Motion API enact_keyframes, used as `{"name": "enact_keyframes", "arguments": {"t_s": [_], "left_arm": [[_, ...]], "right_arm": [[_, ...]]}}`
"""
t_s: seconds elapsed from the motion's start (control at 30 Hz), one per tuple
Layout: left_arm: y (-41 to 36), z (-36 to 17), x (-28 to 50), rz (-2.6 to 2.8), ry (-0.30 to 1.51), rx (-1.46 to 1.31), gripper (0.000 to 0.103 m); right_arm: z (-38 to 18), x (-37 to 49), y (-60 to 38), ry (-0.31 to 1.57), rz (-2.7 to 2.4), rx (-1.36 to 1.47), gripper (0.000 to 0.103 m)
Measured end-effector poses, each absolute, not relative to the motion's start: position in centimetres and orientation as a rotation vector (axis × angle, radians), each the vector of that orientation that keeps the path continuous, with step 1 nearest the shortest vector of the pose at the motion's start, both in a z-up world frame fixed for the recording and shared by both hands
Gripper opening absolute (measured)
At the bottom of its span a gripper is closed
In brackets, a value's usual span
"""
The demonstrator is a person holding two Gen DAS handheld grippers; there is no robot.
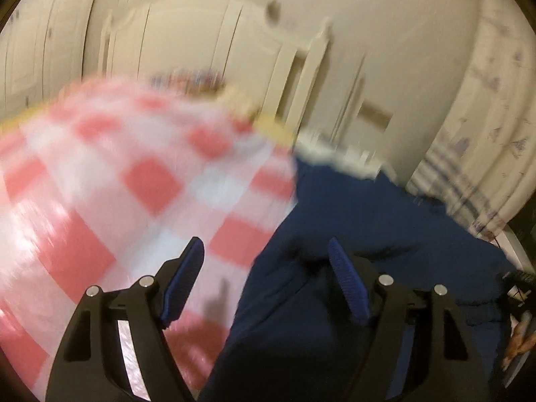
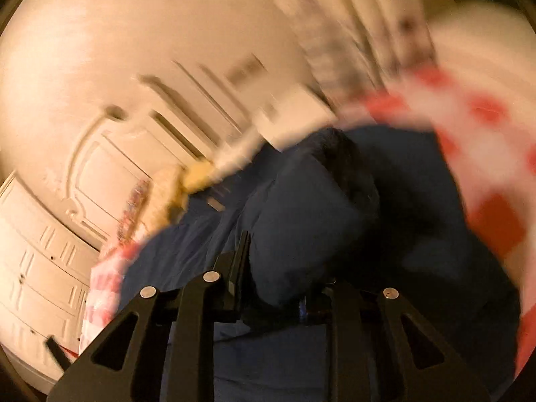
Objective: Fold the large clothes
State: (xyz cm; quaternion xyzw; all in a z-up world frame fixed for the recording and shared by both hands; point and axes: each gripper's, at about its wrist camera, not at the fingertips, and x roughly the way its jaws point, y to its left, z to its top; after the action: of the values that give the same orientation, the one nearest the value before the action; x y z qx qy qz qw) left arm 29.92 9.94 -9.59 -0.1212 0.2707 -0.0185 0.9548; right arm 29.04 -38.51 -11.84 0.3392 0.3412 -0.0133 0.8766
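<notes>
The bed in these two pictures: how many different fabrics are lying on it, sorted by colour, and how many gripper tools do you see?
Navy blue garment: 1
Red-and-white checked cover: 1
Yellow fabric at the far edge: 1
Black gripper tools: 2, the left gripper and the right gripper
Total: 5

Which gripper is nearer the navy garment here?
Right. The right gripper is shut on a bunched fold of the navy garment. The left gripper stands open above the garment's edge, nothing between its pads.
</notes>
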Motion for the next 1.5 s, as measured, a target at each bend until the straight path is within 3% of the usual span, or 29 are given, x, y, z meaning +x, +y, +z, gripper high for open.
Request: {"name": "enact_keyframes", "arguments": {"t_s": [0.13, 0.23, 0.4, 0.47, 0.6, 0.7, 0.87, 1.0, 1.17, 1.27, 1.4, 1.5], "left_arm": [[9.4, -8.6, 28.6, -0.053, 0.463, -0.228, 0.092], [10.0, -9.3, 29.8, -0.041, 0.528, -0.268, 0.092], [10.6, -9.6, 30.1, -0.016, 0.540, -0.298, 0.092], [10.5, -9.6, 30.2, -0.018, 0.543, -0.286, 0.092], [10.6, -10.0, 30.5, -0.010, 0.566, -0.291, 0.092], [11.0, -10.1, 30.5, -0.003, 0.573, -0.300, 0.092], [11.1, -9.9, 30.0, 0.022, 0.557, -0.297, 0.092], [9.2, -7.6, 29.8, 0.019, 0.577, -0.270, 0.092], [1.1, -4.6, 34.5, -0.135, 0.707, -0.066, 0.100], [-3.0, -5.9, 38.0, -0.113, 0.740, 0.048, 0.100], [-5.7, -11.9, 42.2, -0.055, 0.887, 0.198, 0.101], [-5.0, -11.9, 41.6, -0.063, 0.857, 0.176, 0.101]], "right_arm": [[-14.4, 28.2, -38.5, 0.691, -0.032, 0.731, 0.022], [-14.3, 28.4, -38.3, 0.700, -0.018, 0.716, 0.023], [-13.1, 27.7, -38.3, 0.717, -0.036, 0.744, 0.036], [-11.1, 25.1, -38.3, 0.624, -0.170, 0.719, 0.046], [-6.6, 22.2, -37.2, 0.450, -0.320, 0.531, 0.048], [-5.6, 25.0, -34.1, 0.531, -0.200, 0.334, 0.048], [-11.1, 29.9, -33.0, 0.825, -0.170, 0.261, 0.048], [-11.7, 29.5, -32.6, 0.806, -0.167, 0.222, 0.048], [-12.3, 29.2, -32.3, 0.787, -0.163, 0.212, 0.048], [-12.4, 29.3, -32.5, 0.778, -0.158, 0.220, 0.049], [-12.2, 29.0, -32.9, 0.755, -0.110, 0.259, 0.058], [-11.9, 28.7, -32.8, 0.728, -0.092, 0.266, 0.058]]}}
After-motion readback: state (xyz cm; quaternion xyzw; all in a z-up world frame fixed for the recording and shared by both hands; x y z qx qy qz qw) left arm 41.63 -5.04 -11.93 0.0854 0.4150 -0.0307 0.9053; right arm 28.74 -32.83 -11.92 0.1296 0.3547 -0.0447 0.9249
